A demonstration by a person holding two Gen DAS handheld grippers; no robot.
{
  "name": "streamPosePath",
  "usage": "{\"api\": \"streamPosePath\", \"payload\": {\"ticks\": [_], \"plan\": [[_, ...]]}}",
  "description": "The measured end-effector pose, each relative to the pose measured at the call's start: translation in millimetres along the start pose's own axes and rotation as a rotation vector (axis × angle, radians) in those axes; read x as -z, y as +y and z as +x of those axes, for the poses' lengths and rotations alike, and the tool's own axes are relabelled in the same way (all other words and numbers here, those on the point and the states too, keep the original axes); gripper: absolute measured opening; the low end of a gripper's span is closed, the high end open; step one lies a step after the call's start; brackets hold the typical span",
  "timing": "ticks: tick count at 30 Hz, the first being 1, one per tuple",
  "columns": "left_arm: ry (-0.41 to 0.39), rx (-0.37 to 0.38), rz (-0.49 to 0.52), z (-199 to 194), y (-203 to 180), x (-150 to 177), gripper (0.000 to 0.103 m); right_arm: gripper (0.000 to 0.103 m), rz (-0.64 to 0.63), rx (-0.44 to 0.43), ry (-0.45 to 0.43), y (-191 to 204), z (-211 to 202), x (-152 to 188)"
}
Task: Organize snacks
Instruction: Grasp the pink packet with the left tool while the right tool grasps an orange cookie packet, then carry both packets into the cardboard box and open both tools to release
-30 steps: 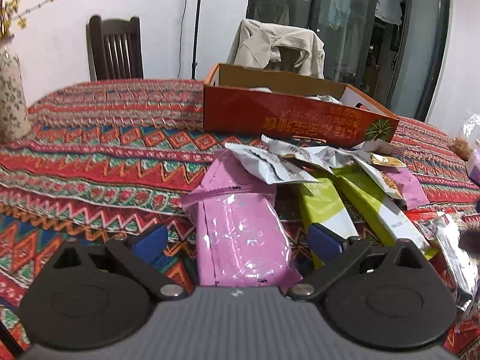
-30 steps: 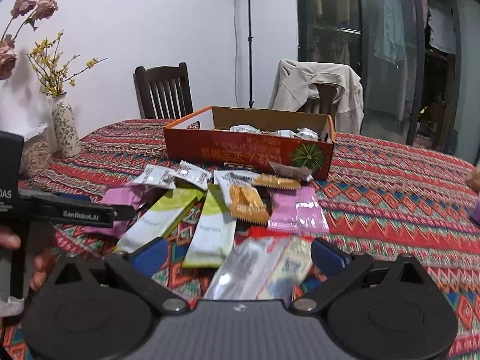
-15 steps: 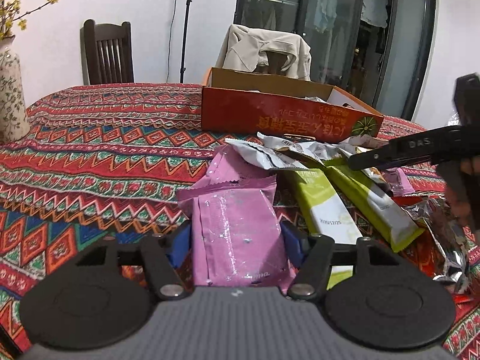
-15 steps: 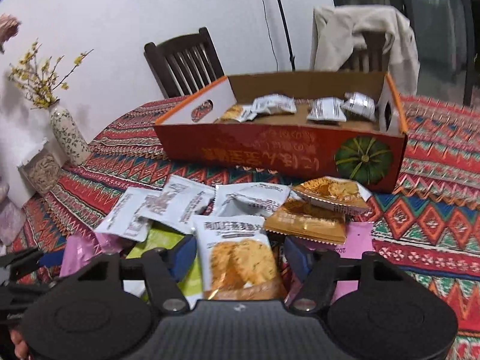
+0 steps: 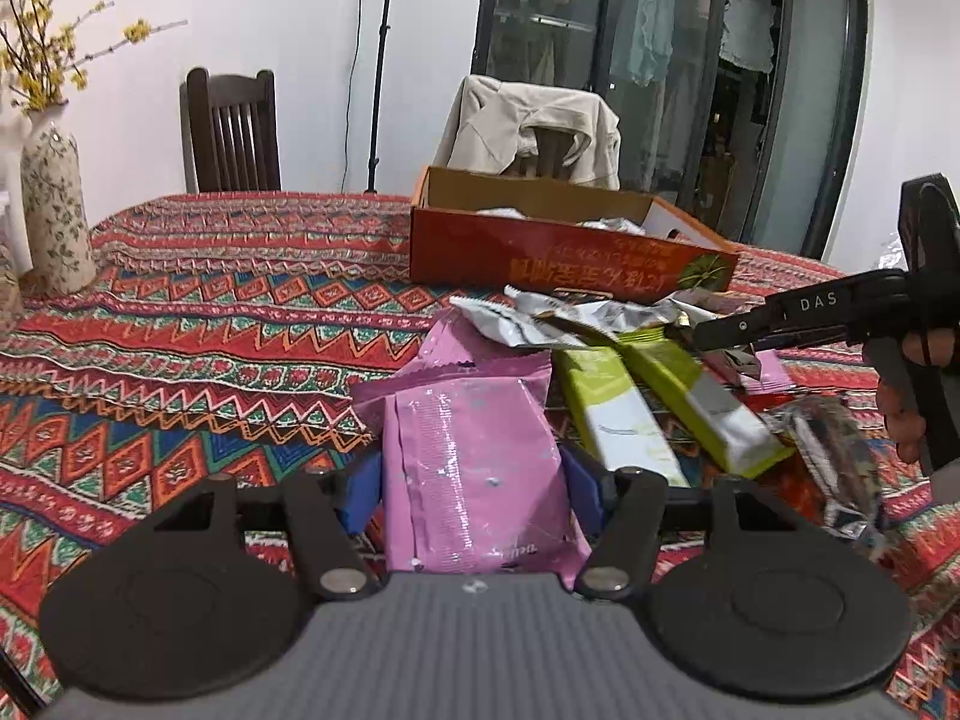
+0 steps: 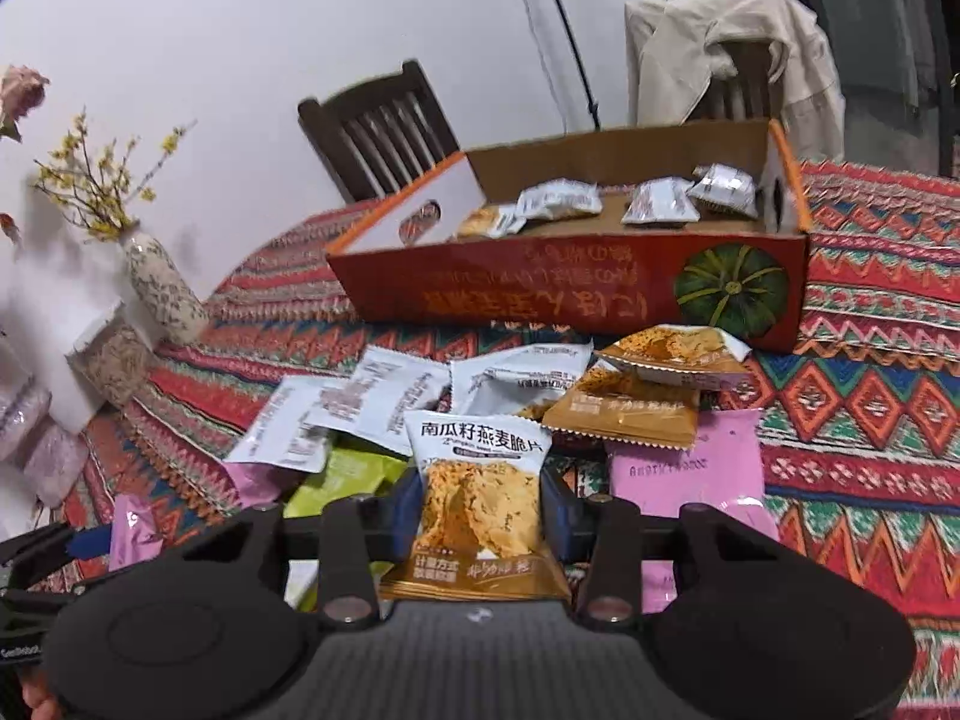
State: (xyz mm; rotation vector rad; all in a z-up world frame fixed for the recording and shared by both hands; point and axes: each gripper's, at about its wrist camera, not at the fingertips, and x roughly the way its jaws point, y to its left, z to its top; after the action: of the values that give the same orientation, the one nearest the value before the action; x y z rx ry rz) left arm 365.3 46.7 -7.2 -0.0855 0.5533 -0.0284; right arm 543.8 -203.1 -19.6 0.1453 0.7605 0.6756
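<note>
On the tablecloth most packets are left loose, few boxed; pink packet gripped by left gripper, oat-crisp packet by right gripper.

White wall behind table with red zigzag-patterned cloth. Dark wooden chair at far edge; second chair draped with beige jacket. Black pole against wall. Glass doors, dark, clothes hanging behind. Floral vase, yellow blossoms, left.
</note>
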Motion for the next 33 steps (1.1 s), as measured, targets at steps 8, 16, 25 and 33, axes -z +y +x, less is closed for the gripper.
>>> {"api": "streamPosePath", "payload": {"ticks": [8, 16, 25, 33], "plan": [[-0.033, -0.007, 0.019, -38.8, -16.2, 4.7, 0.063, 0.041, -0.056, 0.074, -0.144, 42.7, -72.8, 43.4], [-0.066, 0.004, 0.042, -68.0, -34.9, 6.0, 0.063, 0.041, -0.059, 0.064, -0.246, 73.3, -146.4, 90.6], [-0.069, 0.016, 0.069, -69.6, -49.2, 2.3, 0.063, 0.041, -0.055, 0.106, -0.289, 72.2, -185.5, 118.2], [-0.099, 0.049, 0.075, -42.1, -33.6, -43.9, 0.063, 0.041, -0.067, 0.127, -0.329, 60.0, -184.3, 98.1]]}}
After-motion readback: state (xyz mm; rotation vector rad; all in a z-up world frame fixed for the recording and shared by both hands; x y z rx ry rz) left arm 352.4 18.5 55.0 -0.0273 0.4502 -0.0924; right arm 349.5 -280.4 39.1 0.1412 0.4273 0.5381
